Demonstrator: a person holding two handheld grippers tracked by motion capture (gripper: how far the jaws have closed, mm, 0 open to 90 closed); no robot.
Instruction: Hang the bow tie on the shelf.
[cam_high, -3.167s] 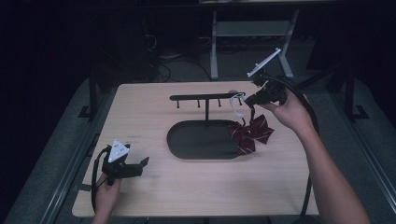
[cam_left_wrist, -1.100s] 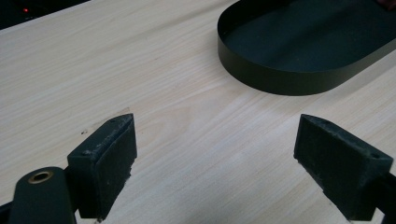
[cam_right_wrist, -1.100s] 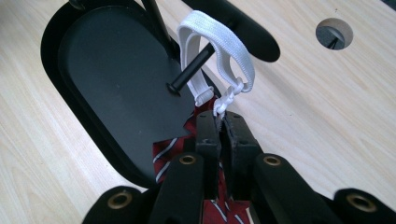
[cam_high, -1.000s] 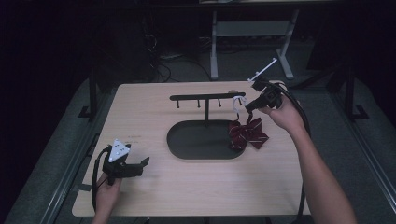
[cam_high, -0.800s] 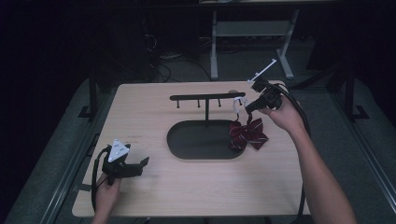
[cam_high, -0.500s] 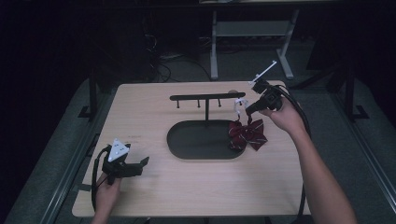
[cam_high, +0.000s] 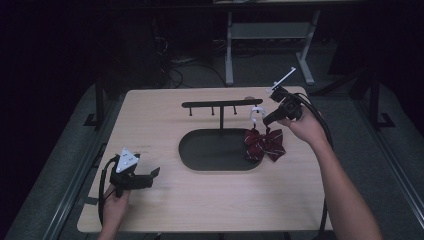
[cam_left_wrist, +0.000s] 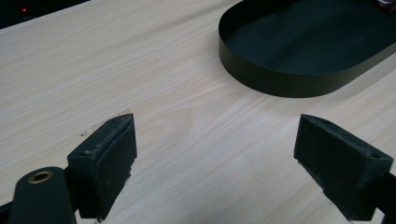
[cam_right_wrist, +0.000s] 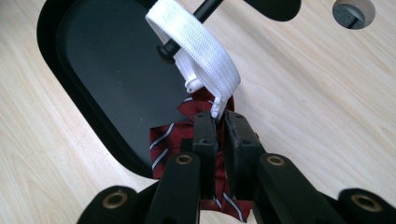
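Note:
A dark red striped bow tie (cam_high: 264, 144) hangs by its white strap (cam_high: 256, 112) at the right end of the black stand's bar (cam_high: 221, 104). In the right gripper view the strap (cam_right_wrist: 201, 51) loops around a black peg under the bar. My right gripper (cam_right_wrist: 220, 119) pinches the strap's lower end just above the bow tie (cam_right_wrist: 163, 135). Its jaws have just eased open a little, with the strap still between them. From above, the right gripper (cam_high: 265, 120) reaches in from the right. My left gripper (cam_high: 152, 172) rests at the table's front left, open (cam_left_wrist: 215, 140) and empty.
The stand's black oval base tray (cam_high: 210, 150) lies mid-table, with its wall near the left gripper (cam_left_wrist: 280, 84) and under the bow tie (cam_right_wrist: 107, 70). A round hole (cam_right_wrist: 353, 11) is in the wooden tabletop beyond the bar. Table frames stand on the dark floor behind.
Since the oldest frame my right gripper has carried the bow tie up and left, bringing its strap to the bar's right end. Over the last second it barely shifts. The left gripper stays put.

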